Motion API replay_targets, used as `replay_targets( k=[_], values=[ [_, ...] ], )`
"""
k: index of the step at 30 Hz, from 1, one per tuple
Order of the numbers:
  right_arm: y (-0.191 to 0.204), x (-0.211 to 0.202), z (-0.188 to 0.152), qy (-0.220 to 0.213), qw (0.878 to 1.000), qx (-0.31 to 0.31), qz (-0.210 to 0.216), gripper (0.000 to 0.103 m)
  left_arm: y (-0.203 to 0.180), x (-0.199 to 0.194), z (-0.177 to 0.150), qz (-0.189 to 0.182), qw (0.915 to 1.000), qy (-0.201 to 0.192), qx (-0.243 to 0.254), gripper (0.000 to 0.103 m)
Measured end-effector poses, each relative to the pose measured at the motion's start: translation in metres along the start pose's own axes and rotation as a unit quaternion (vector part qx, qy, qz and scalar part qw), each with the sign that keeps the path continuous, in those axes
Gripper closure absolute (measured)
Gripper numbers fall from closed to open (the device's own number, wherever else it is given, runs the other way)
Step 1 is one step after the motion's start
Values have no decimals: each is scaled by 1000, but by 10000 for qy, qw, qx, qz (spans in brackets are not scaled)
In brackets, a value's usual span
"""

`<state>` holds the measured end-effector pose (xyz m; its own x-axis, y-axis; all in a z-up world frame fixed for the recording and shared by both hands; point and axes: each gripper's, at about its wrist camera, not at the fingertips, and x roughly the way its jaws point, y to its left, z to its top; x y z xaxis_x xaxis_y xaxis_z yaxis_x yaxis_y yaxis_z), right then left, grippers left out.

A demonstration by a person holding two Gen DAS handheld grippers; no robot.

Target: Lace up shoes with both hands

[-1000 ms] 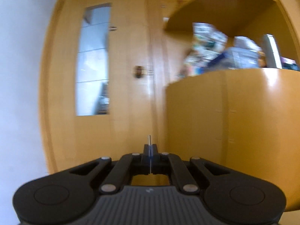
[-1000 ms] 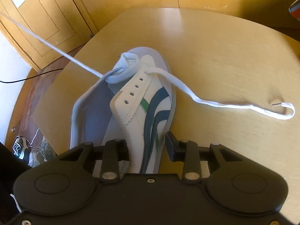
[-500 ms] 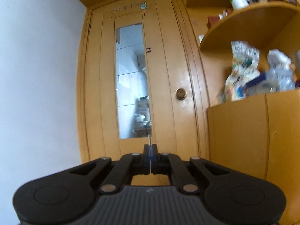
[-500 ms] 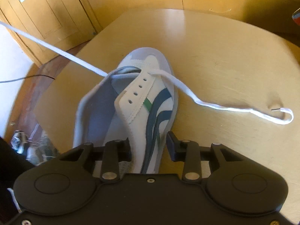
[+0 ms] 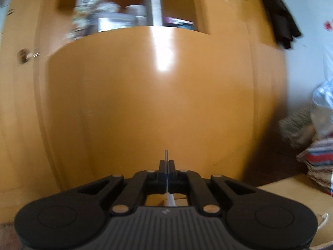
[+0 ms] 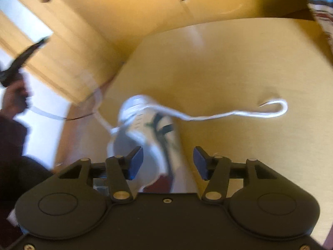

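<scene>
Glossy wooden cabinet [image 5: 149, 104] ahead of the shut jaws; smooth wooden table [image 6: 239, 66]; flat white cloth lace [image 6: 239, 113]; shoe [image 6: 154, 133] between the opening jaws.

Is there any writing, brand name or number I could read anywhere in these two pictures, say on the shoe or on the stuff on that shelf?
No text can be read in either picture.
Shoe: dark stripes and a green mark only, blurred; no name can be made out.
Boxes and tins on the shelf: printing shows, but it is too blurred to read.
Left gripper and right gripper: no readable lettering on them.
</scene>
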<state>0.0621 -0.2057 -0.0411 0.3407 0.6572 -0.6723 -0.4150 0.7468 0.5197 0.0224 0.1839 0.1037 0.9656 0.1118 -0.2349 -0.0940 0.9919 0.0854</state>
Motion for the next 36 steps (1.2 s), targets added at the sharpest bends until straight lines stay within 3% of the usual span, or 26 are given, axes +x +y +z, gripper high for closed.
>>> replay_targets(
  k=[2, 4, 5, 7, 9, 12, 16, 19, 20, 21, 25, 28, 33, 36],
  values=[
    [-6, -17, 6, -303, 9991, -130, -275, 48, -13, 8, 1, -201, 9998, 3, 1, 103],
    [-11, -26, 13, -622, 9916, -386, -1068, 48, -24, 15, 1, -396, 9992, 34, -21, 103],
    [-15, -24, 16, -831, 9793, -587, -1751, 48, -27, 19, 0, -443, 9990, 61, -32, 103],
    [-22, -8, 19, -851, 9586, -1041, -2509, 49, -31, 28, -3, -513, 9986, 150, -60, 102],
    [-31, 25, 20, -455, 9433, -1641, -2848, 51, -37, 35, -8, -604, 9978, 264, -59, 103],
    [-47, 44, 19, -152, 9401, -1704, -2949, 55, -40, 41, -10, -704, 9969, 340, -39, 103],
    [-60, 50, 22, -208, 9471, -1499, -2830, 55, -44, 43, -14, -788, 9961, 398, 6, 102],
    [-61, 58, 24, -279, 9511, -1316, -2780, 72, -45, 43, -16, -837, 9956, 426, 23, 102],
    [-65, 58, 26, -346, 9547, -1184, -2706, 91, -45, 43, -16, -840, 9955, 431, 30, 102],
    [-69, 57, 28, -412, 9577, -1054, -2646, 102, -45, 43, -16, -838, 9955, 436, 27, 102],
    [-79, 43, 30, -681, 9556, -668, -2787, 102, -37, 41, -16, -745, 9964, 405, -45, 102],
    [-77, 15, 32, -1243, 9455, -537, -2963, 102, -30, 42, -14, -659, 9971, 352, -133, 102],
    [-63, -53, 33, -2326, 9133, -448, -3312, 103, -17, 39, -11, -517, 9980, 277, -249, 102],
    [-58, -73, 30, -2597, 8949, -453, -3601, 103, -14, 38, -10, -487, 9981, 249, -298, 102]
  ],
)
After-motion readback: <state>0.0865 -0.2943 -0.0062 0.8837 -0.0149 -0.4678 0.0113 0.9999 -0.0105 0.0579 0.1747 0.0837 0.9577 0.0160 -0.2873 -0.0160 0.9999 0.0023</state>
